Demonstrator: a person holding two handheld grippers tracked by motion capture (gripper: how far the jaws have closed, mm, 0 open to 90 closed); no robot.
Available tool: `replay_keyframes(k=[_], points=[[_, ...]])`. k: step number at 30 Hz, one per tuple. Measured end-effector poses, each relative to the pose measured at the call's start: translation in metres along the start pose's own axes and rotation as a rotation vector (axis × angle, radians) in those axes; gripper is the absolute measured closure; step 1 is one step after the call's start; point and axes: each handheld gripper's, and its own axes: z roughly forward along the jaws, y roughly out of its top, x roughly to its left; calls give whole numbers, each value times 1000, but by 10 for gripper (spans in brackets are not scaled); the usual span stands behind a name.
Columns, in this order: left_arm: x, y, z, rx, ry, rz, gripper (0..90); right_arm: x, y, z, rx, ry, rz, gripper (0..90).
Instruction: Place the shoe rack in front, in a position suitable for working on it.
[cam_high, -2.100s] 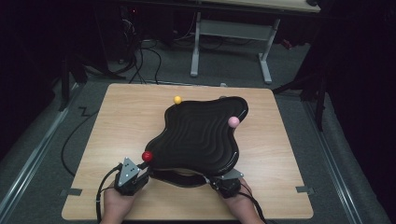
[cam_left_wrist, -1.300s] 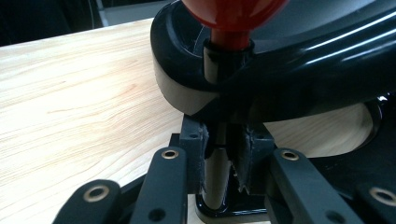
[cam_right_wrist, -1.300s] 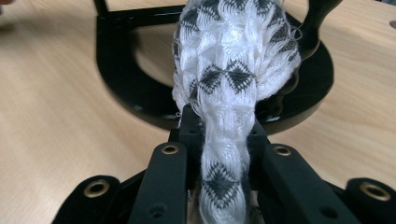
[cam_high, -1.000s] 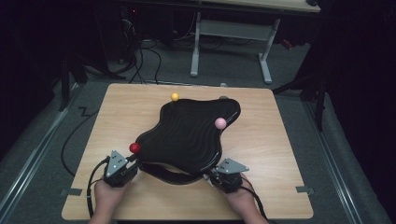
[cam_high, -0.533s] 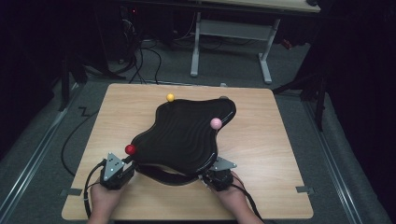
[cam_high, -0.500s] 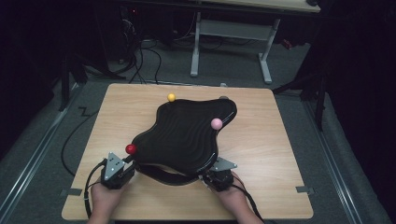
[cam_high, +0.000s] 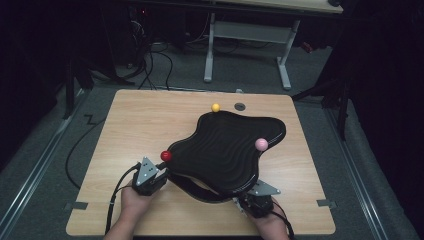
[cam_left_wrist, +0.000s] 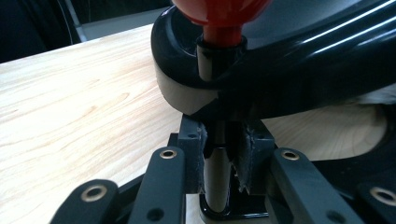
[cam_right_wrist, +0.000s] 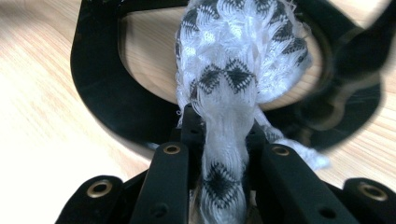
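Left gripper view: left tool (cam_left_wrist: 223, 140) clamped on the post (cam_left_wrist: 217, 182) under the red ball (cam_high: 165, 155); right tool (cam_right_wrist: 224, 126) pinching patterned cloth (cam_right_wrist: 238, 60). Beyond, wavy black board (cam_high: 225, 150) mid-tabletop (cam_high: 140, 115), seemingly raised off its base frame (cam_high: 197, 191). Probably midway, still to be set down.

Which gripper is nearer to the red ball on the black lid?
Left. The left gripper is just below the red ball, clamped on its post. The right gripper is far across, at the lid's near right edge.
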Motion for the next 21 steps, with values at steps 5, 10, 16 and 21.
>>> replay_keyframes(k=[5,10,16,21], points=[[10,-2,1,-5,42,-22,736,-9,-2,-14,-46,-23,29,780],[8,-7,-3,21,74,-13,665,-10,3,-14,-55,-32,20,771],[8,-9,-2,33,65,-11,726,-6,35,-51,-225,-80,-26,767],[8,-9,-3,37,66,-13,729,-5,49,-73,-341,-134,-32,763]])
